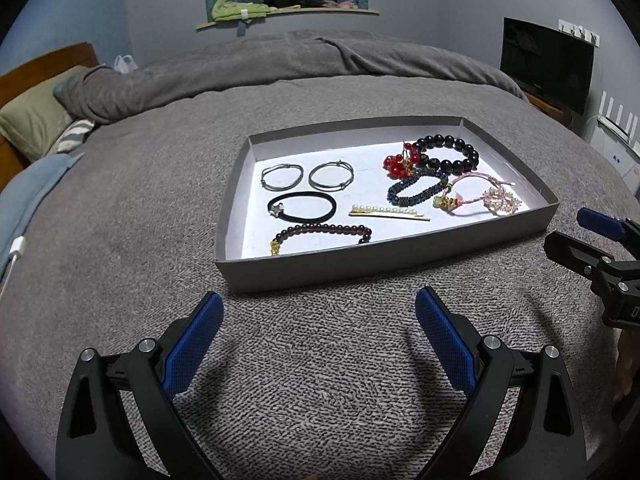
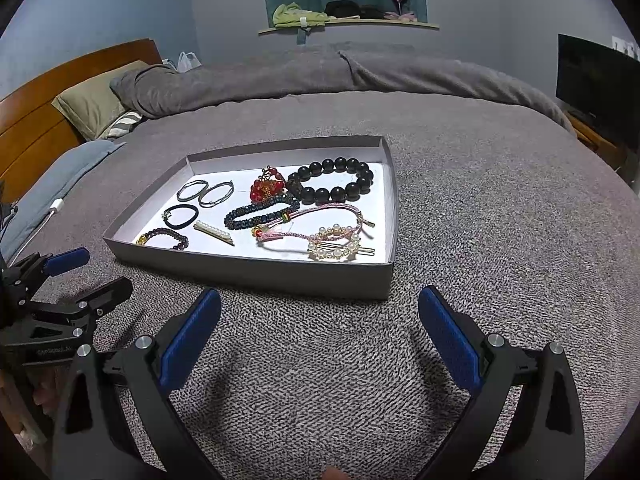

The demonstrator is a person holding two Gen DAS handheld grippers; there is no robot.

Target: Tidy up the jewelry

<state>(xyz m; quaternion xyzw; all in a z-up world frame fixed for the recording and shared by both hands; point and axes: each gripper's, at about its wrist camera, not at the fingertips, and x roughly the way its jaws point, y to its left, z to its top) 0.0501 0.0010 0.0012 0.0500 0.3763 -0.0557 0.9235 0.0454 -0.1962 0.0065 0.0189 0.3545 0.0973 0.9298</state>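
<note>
A shallow grey tray (image 1: 352,264) (image 2: 256,270) with a white floor lies on the bed and holds several pieces of jewelry. On its left are two wire hoops (image 1: 308,176) (image 2: 206,193), a black hair tie (image 1: 302,206) (image 2: 182,215), a dark red bead bracelet (image 1: 324,234) (image 2: 164,237) and a pearl hair clip (image 1: 388,213) (image 2: 214,233). On its right are a black bead bracelet (image 1: 450,152) (image 2: 334,180), a red bead piece (image 1: 400,162) (image 2: 266,188), a blue beaded bracelet (image 1: 418,190) (image 2: 260,212), a pink cord bracelet (image 1: 468,196) (image 2: 316,220) and a pearl oval clip (image 2: 336,246). My left gripper (image 1: 320,312) (image 2: 86,272) and right gripper (image 2: 320,308) (image 1: 576,228) hover open and empty just short of the tray's near wall.
A grey knitted blanket (image 1: 320,360) covers the bed around the tray. Pillows (image 1: 36,120) and a wooden headboard (image 2: 36,120) lie at the left, a dark screen (image 1: 546,64) at the right. A white charger cable (image 1: 14,256) rests at the left edge.
</note>
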